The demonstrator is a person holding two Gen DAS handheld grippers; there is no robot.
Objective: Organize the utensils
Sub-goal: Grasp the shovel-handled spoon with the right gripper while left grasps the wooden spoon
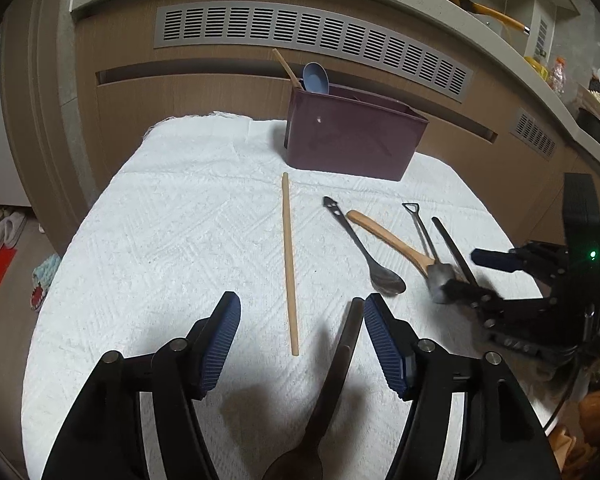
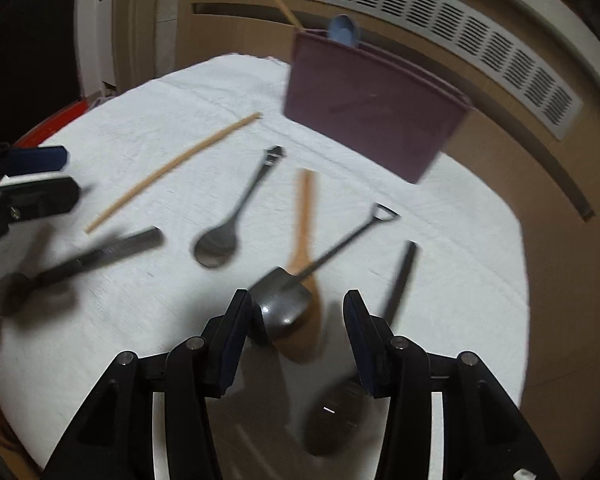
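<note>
White textured cloth (image 1: pixel 160 220) carries my work: maroon plastic utensil box (image 1: pixel 352 140) already holds a blue spoon (image 1: pixel 316 77) (and one chopstick); before it lie a wooden chopstick (image 1: pixel 289 256), steel spoon (image 1: pixel 364 248) and wooden spoon (image 1: pixel 392 240). Left gripper (image 1: pixel 300 340) and right gripper (image 2: pixel 296 320) both gape, carrying nothing.

Home kitchen: countertop (image 1: pixel 440 0), slippers (image 1: pixel 6 228).

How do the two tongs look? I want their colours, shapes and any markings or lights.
Both tongs are alike: black plastic linkage arms with round silver pivot pins, ending in two flat fingers faced with dark blue ribbed pads. This shows on the left tongs and the right tongs. From the left camera, the right tongs' black body carries a small green light and a dark cable.
</note>
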